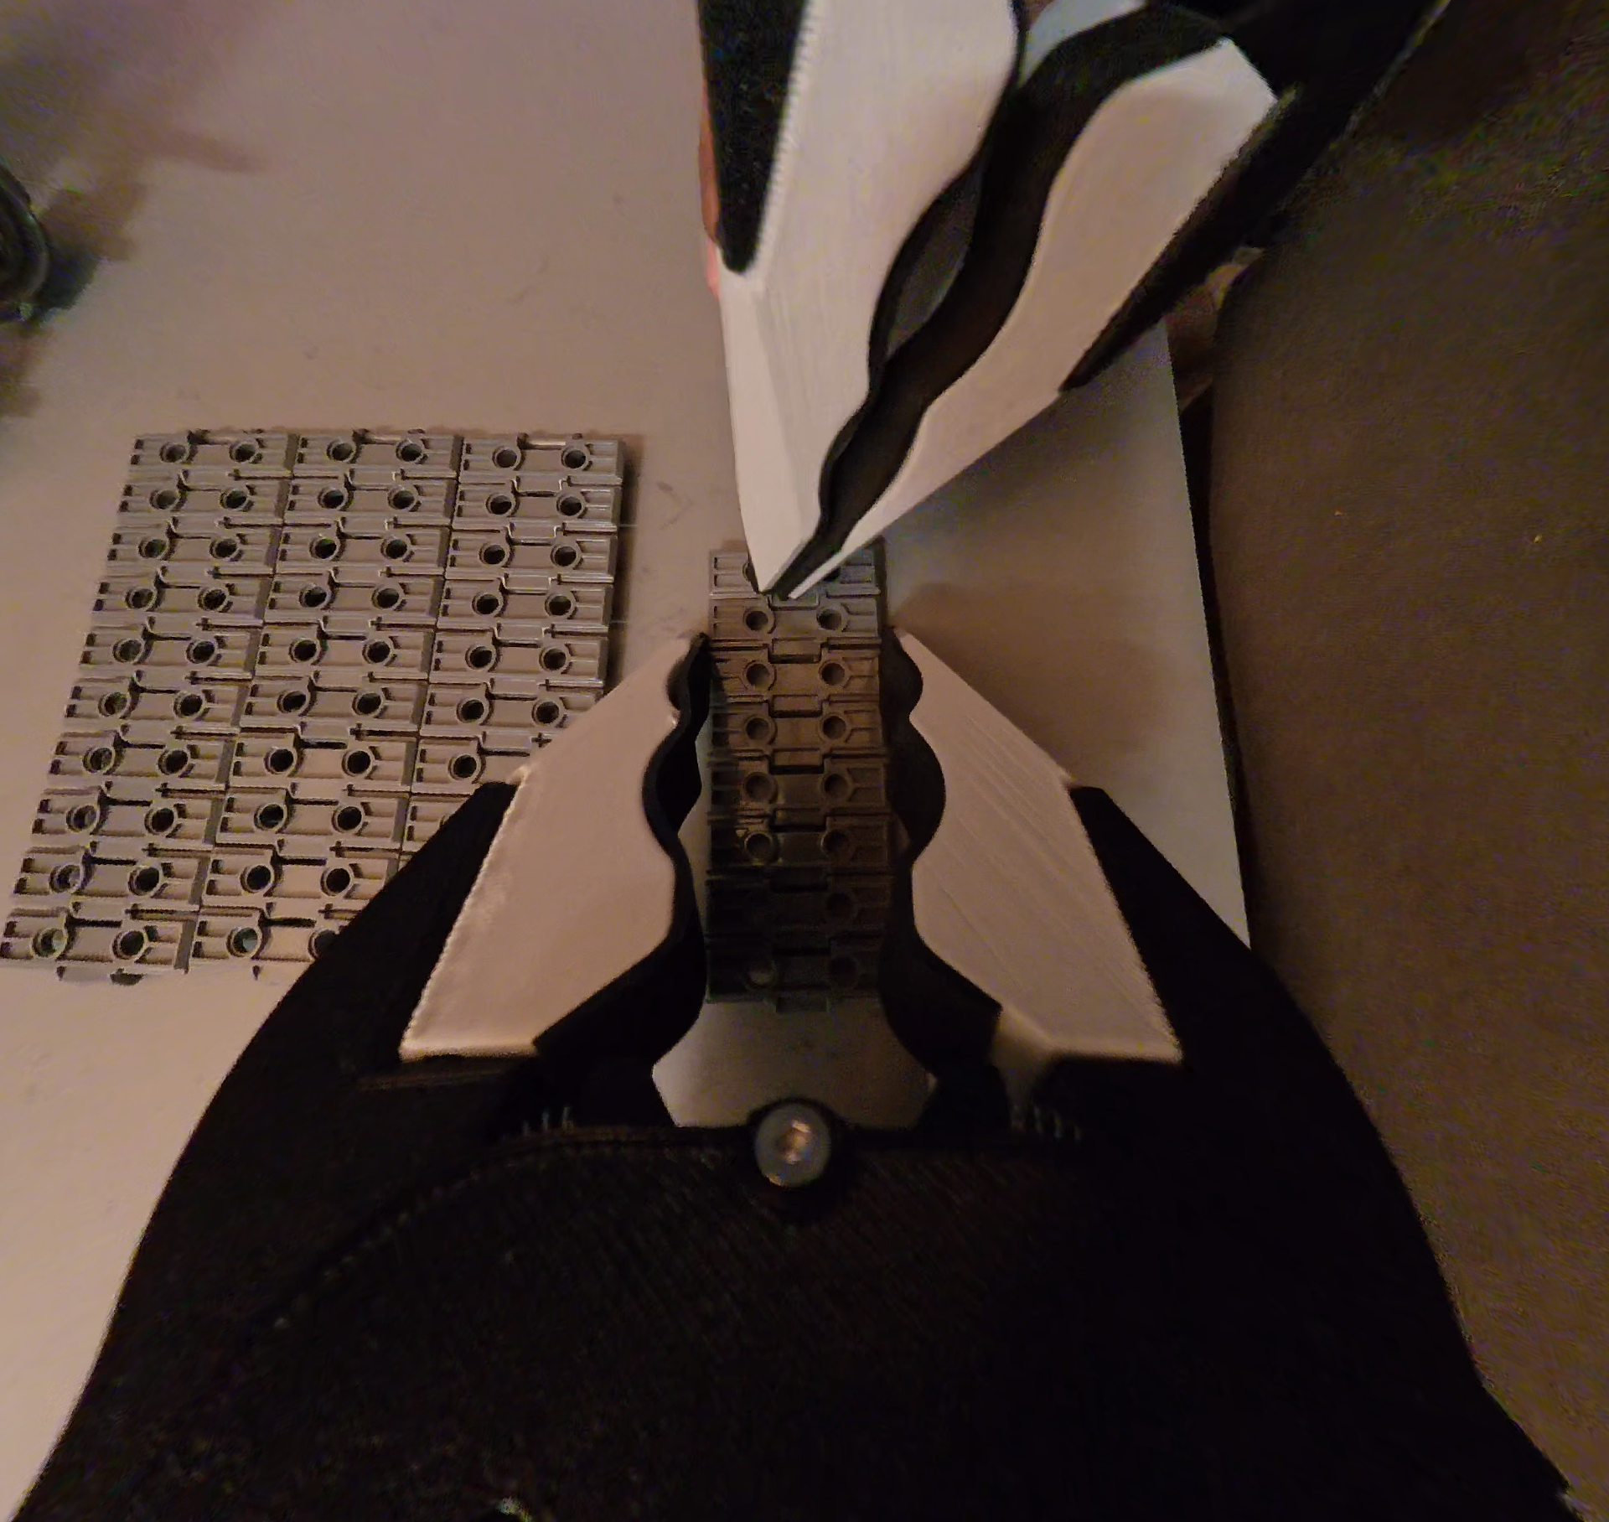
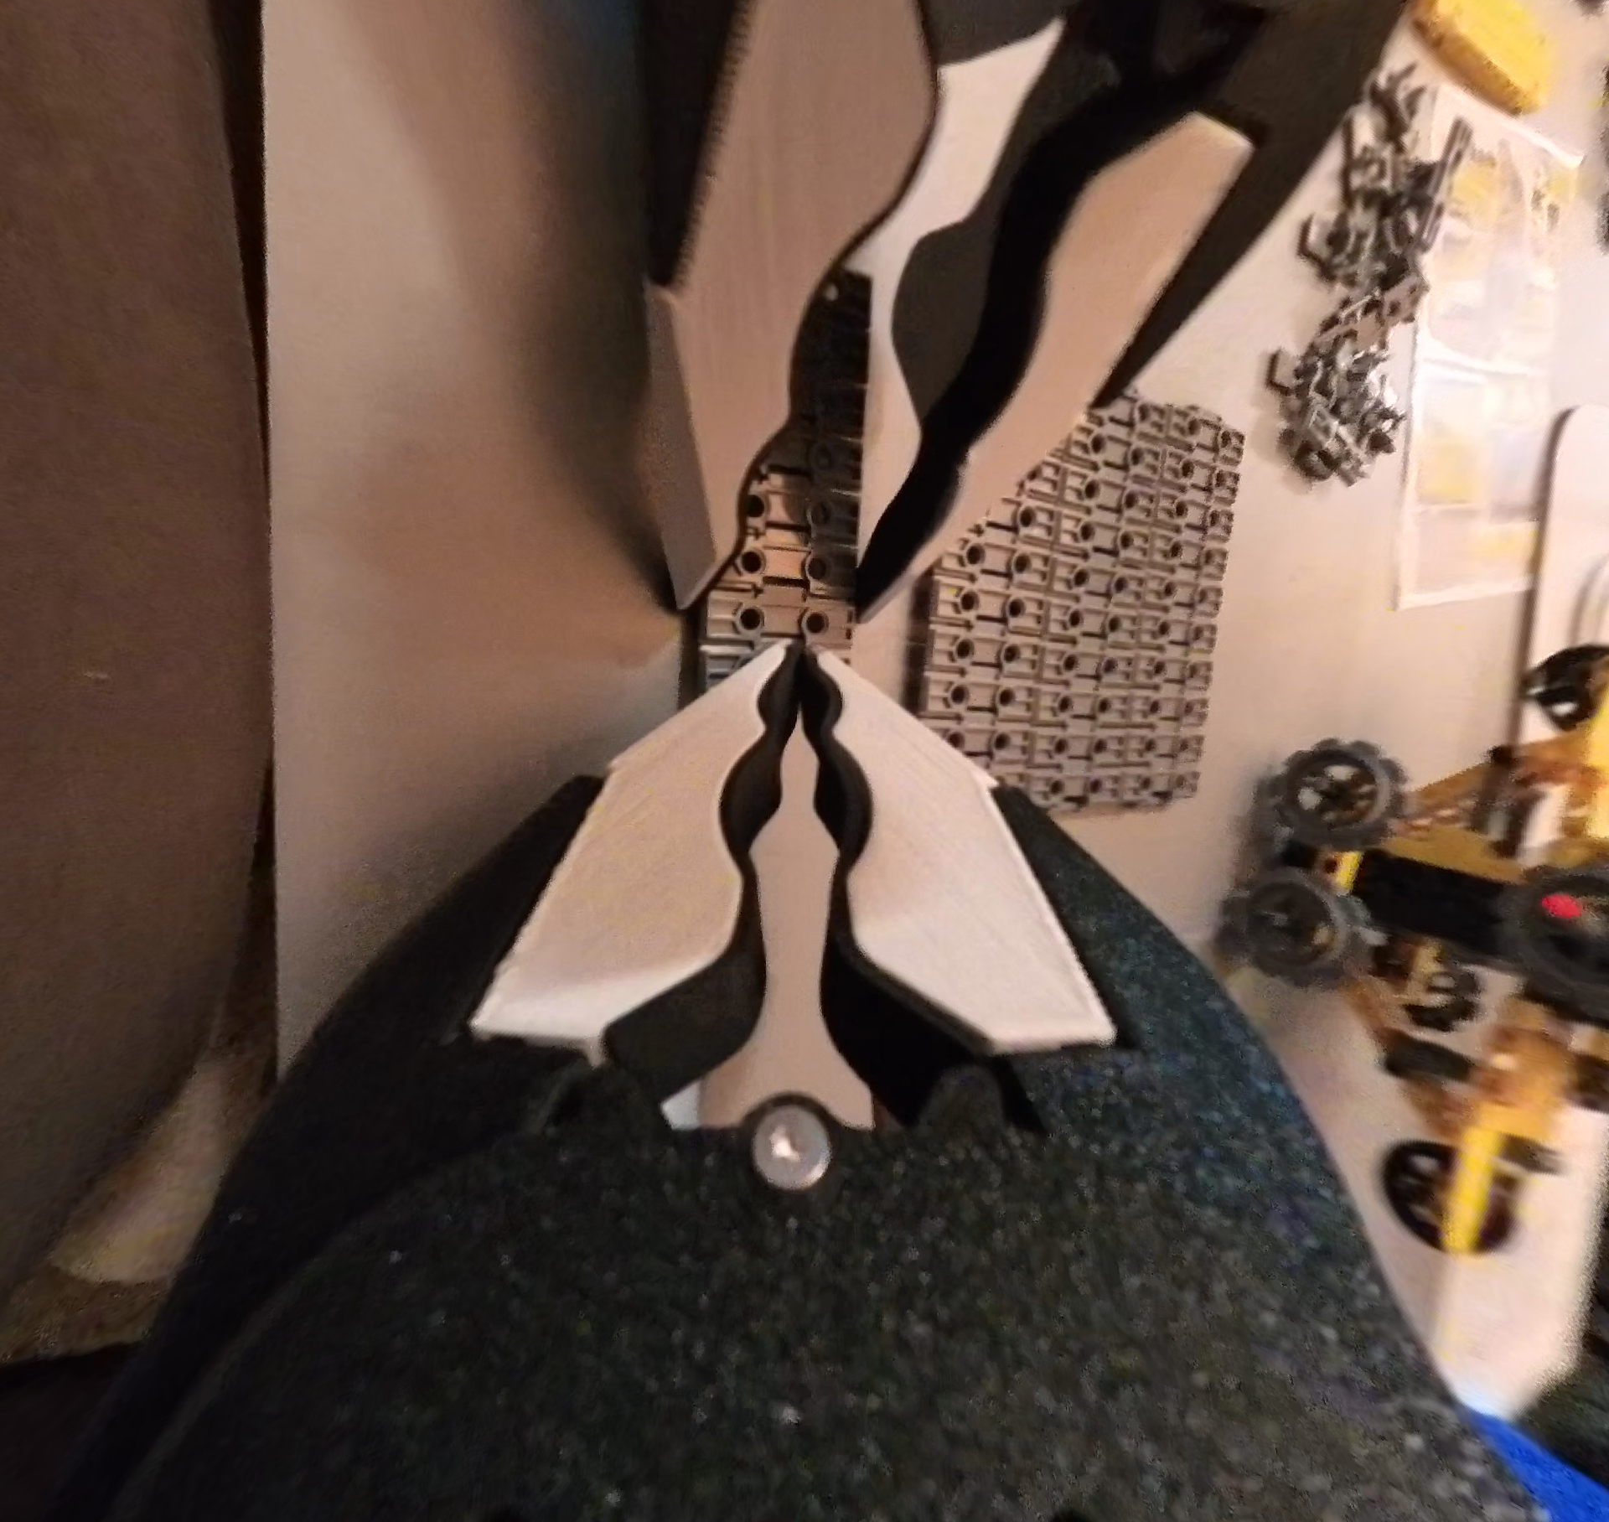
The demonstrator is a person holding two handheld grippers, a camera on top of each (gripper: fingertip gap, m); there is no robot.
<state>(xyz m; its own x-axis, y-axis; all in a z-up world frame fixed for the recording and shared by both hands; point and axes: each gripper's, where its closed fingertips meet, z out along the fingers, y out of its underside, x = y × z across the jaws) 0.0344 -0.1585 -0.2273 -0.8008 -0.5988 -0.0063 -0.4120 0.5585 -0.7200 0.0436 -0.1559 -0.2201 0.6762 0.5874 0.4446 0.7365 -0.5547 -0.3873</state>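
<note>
A narrow grey strip of linked track pieces (image 1: 797,784) lies on the white table (image 1: 348,218) near its edge. My left gripper (image 1: 797,644) is shut on the strip, one finger on each long side. My right gripper (image 1: 784,588) comes from the far side with its fingers closed, and its tips touch the strip's far end. In the right wrist view my right gripper (image 2: 801,653) meets the strip (image 2: 788,522) end-on, and the left gripper (image 2: 775,601) clasps the strip from above. A wide grey mat of the same linked pieces (image 1: 348,679) lies flat beside the strip.
The mat also shows in the right wrist view (image 2: 1088,609). Beyond it lie a pile of small grey parts (image 2: 1358,331), a paper sheet (image 2: 1480,435) and a yellow and black wheeled model (image 2: 1437,914). A dark brown surface (image 1: 1437,696) lies past the table edge. Only a small space, under 4 cm, lies between the two pairs of fingers.
</note>
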